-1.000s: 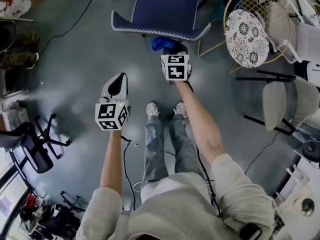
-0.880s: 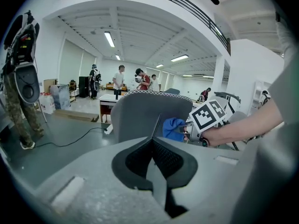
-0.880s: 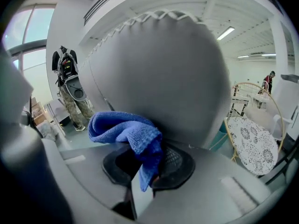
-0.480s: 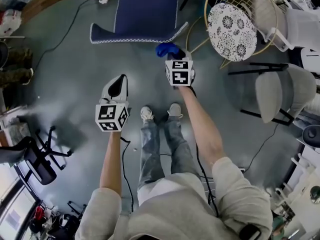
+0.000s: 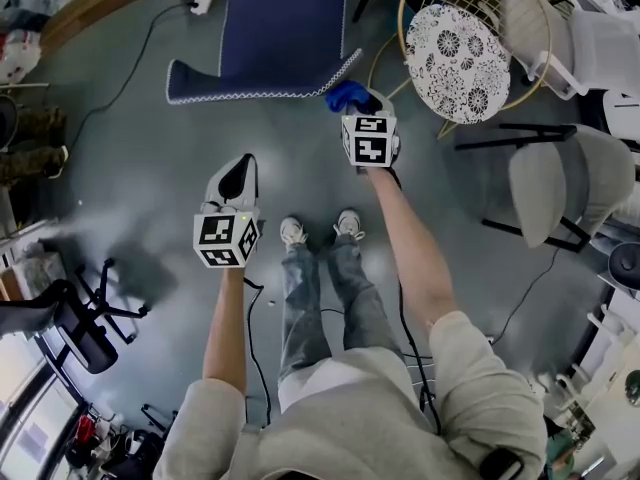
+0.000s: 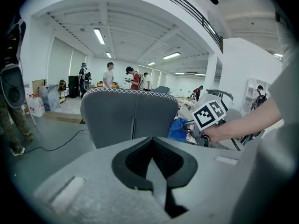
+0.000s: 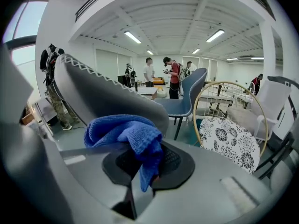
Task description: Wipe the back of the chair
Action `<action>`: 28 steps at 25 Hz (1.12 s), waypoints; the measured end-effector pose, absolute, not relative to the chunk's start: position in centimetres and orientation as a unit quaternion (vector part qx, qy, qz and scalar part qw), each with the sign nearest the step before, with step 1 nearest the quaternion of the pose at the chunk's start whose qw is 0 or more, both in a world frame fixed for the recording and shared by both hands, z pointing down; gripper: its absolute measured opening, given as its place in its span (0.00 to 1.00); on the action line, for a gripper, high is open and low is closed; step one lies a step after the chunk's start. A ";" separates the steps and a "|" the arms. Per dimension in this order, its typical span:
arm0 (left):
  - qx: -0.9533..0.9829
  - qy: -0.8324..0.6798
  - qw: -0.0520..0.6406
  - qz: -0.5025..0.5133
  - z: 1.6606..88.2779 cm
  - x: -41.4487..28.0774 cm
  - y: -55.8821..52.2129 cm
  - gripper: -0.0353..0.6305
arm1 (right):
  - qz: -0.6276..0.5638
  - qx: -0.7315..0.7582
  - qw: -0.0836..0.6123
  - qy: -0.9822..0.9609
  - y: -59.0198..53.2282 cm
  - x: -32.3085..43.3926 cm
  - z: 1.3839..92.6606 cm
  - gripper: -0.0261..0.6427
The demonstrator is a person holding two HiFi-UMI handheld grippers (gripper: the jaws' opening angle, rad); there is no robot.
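On grey floor (image 5: 140, 193), blue chair (image 5: 285, 38), grey chair (image 5: 560, 183)

In the head view, the blue cloth (image 5: 345, 95) is largely covered by the right gripper (image 5: 356, 104), and the gold wire chair (image 5: 412, 8) is cut off by the top edge. In the right gripper view, the jaw tips are buried under the cloth. Distant people (image 6: 135, 78) are too small to be made out

- The right gripper (image 7: 147, 169) has its jaws clamped on a bunched blue cloth (image 7: 126, 134).
- The cloth lies against the grey chair back (image 7: 103, 99).
- A floral cushion (image 7: 231, 141) sits at right.
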State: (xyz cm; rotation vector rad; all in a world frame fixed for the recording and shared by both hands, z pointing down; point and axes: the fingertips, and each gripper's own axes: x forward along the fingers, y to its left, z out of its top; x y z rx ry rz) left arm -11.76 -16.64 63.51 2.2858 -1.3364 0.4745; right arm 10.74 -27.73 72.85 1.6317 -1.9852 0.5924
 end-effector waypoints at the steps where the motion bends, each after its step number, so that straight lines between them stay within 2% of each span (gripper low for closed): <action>1: 0.827 -0.486 0.224 0.172 63.5 -11.8 -16.8 0.05 | 0.217 0.601 0.251 -0.728 -28.1 11.2 72.9 0.12; 16: 0.823 -0.493 0.224 0.173 63.6 -10.1 -19.1 0.05 | 0.214 0.603 0.269 -0.720 -32.7 15.3 73.4 0.12; 28: 0.839 -0.480 0.207 0.154 61.1 -7.5 -19.9 0.05 | 0.199 0.608 0.204 -0.741 -27.3 16.4 68.5 0.12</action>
